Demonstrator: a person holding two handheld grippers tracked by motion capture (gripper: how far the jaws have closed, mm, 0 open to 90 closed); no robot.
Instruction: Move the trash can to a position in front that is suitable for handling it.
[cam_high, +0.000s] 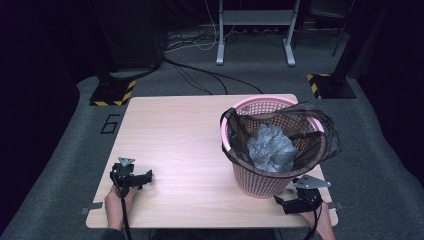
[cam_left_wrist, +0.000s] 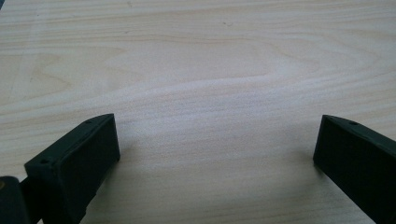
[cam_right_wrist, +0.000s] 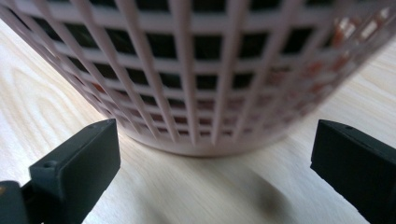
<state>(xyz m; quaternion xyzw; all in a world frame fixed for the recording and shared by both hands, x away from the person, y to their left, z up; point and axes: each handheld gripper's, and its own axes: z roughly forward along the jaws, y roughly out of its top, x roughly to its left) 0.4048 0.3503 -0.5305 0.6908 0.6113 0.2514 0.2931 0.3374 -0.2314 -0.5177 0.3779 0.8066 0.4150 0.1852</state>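
Note:
A pink lattice basket (cam_high: 260, 186) stands on the right half of the wooden table (cam_high: 185, 135), lined with a dark see-through bag (cam_high: 327, 145) draped over its rim. Crumpled grey material (cam_high: 272, 148) lies inside it. My right gripper (cam_high: 289, 199) rests at the table's front right, just in front of the basket's base, jaws wide apart and empty. In the right gripper view the basket wall (cam_right_wrist: 196, 74) looms close beyond my right gripper (cam_right_wrist: 215, 158). My left gripper (cam_high: 142, 178) sits at the front left, open over bare wood, as my left gripper (cam_left_wrist: 217, 149) shows.
Beyond the table lies grey carpet with black cables (cam_high: 200, 75), a grey metal stand (cam_high: 255, 30) and two yellow-and-black striped bases (cam_high: 112, 92) (cam_high: 330, 85). Bare wood spans the table's left and middle.

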